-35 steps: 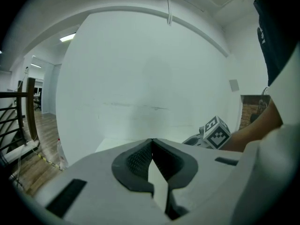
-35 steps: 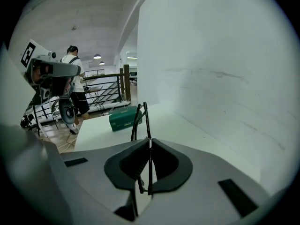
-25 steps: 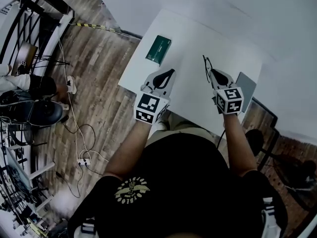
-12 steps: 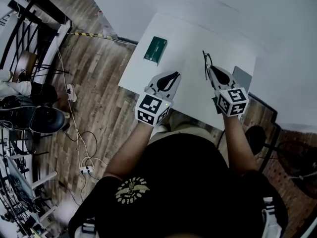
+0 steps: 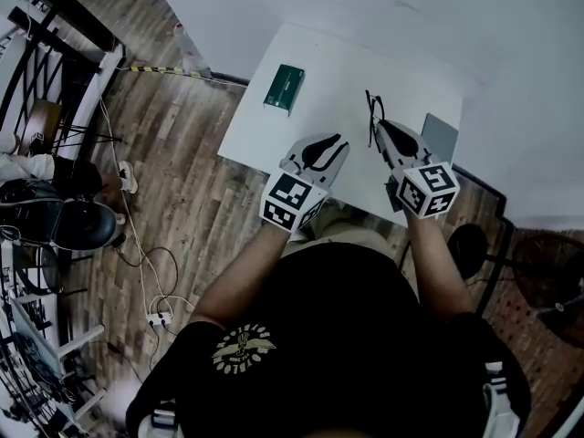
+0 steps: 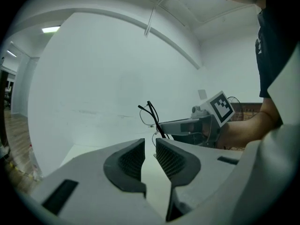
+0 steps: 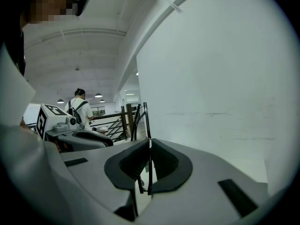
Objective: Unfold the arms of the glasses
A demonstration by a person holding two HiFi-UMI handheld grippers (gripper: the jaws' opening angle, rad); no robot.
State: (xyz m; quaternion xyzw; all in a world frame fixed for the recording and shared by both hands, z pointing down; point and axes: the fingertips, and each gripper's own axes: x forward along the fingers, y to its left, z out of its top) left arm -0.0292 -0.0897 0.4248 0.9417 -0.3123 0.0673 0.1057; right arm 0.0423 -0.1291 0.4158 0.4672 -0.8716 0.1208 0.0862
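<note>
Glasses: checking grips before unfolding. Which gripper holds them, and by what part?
Right gripper is shut on the glasses, pinching their thin black frame; left gripper holds nothing.

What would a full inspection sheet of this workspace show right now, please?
Surface: white table, mostly bare.
Job's things: thin black-framed glasses, held over the table.
Clutter: dark green rectangular box near the table's left edge; grey flat panel at its right edge.
Grippers: left gripper narrowly open, empty; right gripper shut on the glasses.
Cables: white cables with a power strip on the wooden floor.
Surroundings: person with a backpack in the background.
</note>
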